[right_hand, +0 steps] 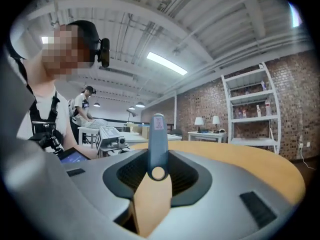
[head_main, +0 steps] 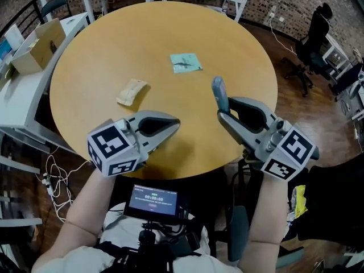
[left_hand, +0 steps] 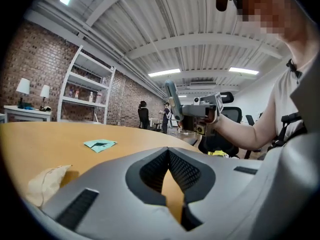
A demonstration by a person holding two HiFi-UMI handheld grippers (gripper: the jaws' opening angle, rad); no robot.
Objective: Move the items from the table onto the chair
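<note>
On the round wooden table lie a teal packet near the middle and a crumpled beige packet to its left. Both show in the left gripper view too: the teal packet and the beige packet. My right gripper hovers over the table's near right edge, shut on a slim blue-grey stick that points up from its jaws. My left gripper is held over the near edge, its jaws together with nothing between them.
A dark chair with a yellow thing on it stands at the lower right, past the table's edge. A cardboard box sits on a white desk to the left. A black office chair is at the far right.
</note>
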